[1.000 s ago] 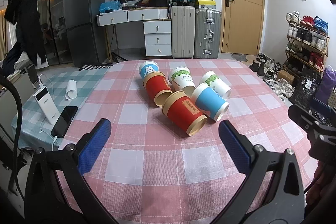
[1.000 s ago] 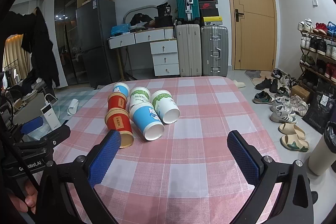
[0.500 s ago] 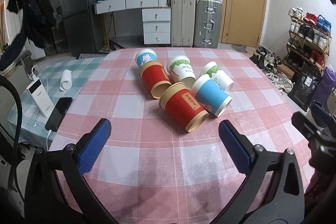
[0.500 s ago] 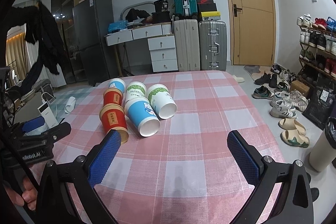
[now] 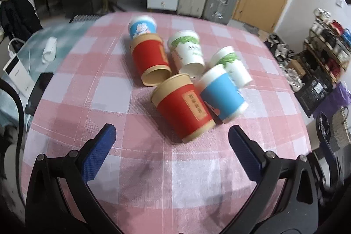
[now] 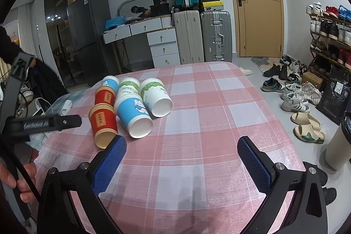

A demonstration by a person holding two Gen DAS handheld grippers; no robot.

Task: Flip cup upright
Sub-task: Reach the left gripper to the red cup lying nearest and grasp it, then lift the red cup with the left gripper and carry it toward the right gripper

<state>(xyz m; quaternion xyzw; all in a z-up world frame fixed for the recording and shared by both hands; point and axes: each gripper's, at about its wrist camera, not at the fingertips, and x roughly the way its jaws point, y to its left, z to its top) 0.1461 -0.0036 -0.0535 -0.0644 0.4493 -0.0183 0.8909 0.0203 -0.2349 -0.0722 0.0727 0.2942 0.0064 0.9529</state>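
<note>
Several paper cups lie on their sides in a cluster on the pink checked tablecloth [image 5: 131, 168]. The nearest red cup [image 5: 184, 109] lies just ahead of my open left gripper [image 5: 172, 146], its mouth toward me. Beside it lie a blue cup [image 5: 221, 95], a second red cup [image 5: 151, 58], two white-and-green cups [image 5: 188, 52] and a far blue cup [image 5: 142, 26]. In the right wrist view my right gripper [image 6: 181, 155] is open and empty over the cloth, right of the near red cup [image 6: 103, 124] and the blue cup [image 6: 133, 113].
A phone [image 5: 38, 91] and a white power bank [image 5: 17, 74] lie on the teal cloth at the left. The table's right edge [image 6: 274, 115] drops to a floor with shoes [image 6: 294, 100]. Suitcases [image 6: 204, 34] and drawers stand behind.
My left gripper has moved forward and tilted down toward the cups, so the near red cup looms larger. The right gripper has shifted slightly. The cups have not moved.
</note>
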